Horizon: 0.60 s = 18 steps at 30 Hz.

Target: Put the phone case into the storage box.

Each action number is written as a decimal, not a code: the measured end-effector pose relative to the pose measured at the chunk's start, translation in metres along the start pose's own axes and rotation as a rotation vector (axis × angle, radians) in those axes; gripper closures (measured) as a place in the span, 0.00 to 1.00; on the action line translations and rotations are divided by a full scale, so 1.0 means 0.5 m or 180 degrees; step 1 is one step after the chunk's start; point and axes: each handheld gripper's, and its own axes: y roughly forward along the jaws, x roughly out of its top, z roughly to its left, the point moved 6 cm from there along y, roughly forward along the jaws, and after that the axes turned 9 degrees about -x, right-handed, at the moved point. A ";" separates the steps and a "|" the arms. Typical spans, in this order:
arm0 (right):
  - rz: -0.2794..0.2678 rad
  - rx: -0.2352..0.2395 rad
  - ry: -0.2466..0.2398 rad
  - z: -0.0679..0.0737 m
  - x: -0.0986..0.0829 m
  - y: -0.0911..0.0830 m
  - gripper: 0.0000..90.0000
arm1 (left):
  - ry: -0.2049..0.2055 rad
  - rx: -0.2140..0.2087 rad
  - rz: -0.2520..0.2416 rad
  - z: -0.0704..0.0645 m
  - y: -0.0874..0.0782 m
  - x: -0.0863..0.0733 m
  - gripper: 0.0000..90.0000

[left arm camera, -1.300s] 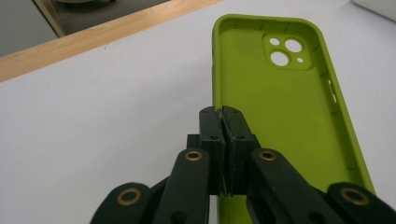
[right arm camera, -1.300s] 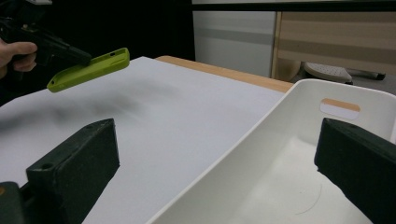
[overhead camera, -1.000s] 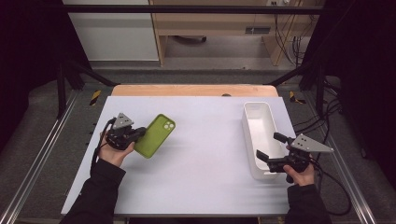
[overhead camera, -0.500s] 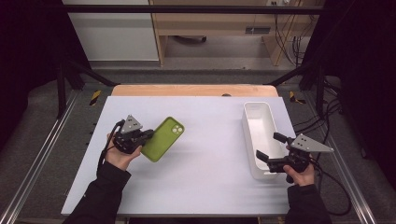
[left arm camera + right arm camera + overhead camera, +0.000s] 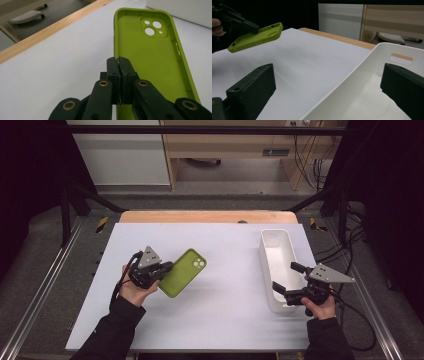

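Pinching green phone case [image 5: 183, 272] by its thin side wall, left gripper [image 5: 161, 268] clamped; case looks light & bendy; right gripper [image 5: 287, 281] apart, lower right at white bin [image 5: 265, 251]

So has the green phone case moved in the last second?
Yes. The green phone case, clamped in the left gripper, has shifted right across the table toward the white bin, which has stayed put beside the right gripper.

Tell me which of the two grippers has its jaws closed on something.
The left gripper: its jaws are shut on the edge of the lime-green phone case, lifted off the white table. The right gripper is open, straddling the white plastic bin wall.
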 end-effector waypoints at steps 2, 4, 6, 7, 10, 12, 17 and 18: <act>0.0004 0.0004 -0.0010 0.002 0.000 0.001 0.00 | 0.0021 -0.0014 0.0007 -0.004 0.002 0.001 0.98; 0.0008 0.0011 -0.0008 0.005 0.001 0.002 0.00 | 0.0040 -0.0030 0.0015 -0.009 0.004 0.002 0.98; 0.0008 0.0018 -0.0019 0.007 0.003 0.003 0.00 | 0.0049 -0.0042 0.0013 -0.013 0.006 0.003 0.98; 0.0012 0.0019 -0.0009 0.009 0.003 0.004 0.00 | 0.0059 -0.0049 0.0013 -0.016 0.008 0.004 0.98; 0.0033 0.0041 -0.0031 0.015 0.005 0.006 0.00 | 0.0113 -0.0074 0.0039 -0.025 0.012 0.005 0.98; 0.0031 0.0055 -0.0041 0.019 0.007 0.007 0.00 | 0.0141 -0.0077 0.0037 -0.029 0.015 0.006 0.98; 0.0050 0.0076 -0.0046 0.026 0.009 0.010 0.00 | 0.0185 -0.0099 0.0058 -0.038 0.020 0.007 0.98; 0.0053 0.0079 -0.0040 0.027 0.009 0.011 0.00 | 0.0195 -0.0099 0.0063 -0.040 0.020 0.007 0.98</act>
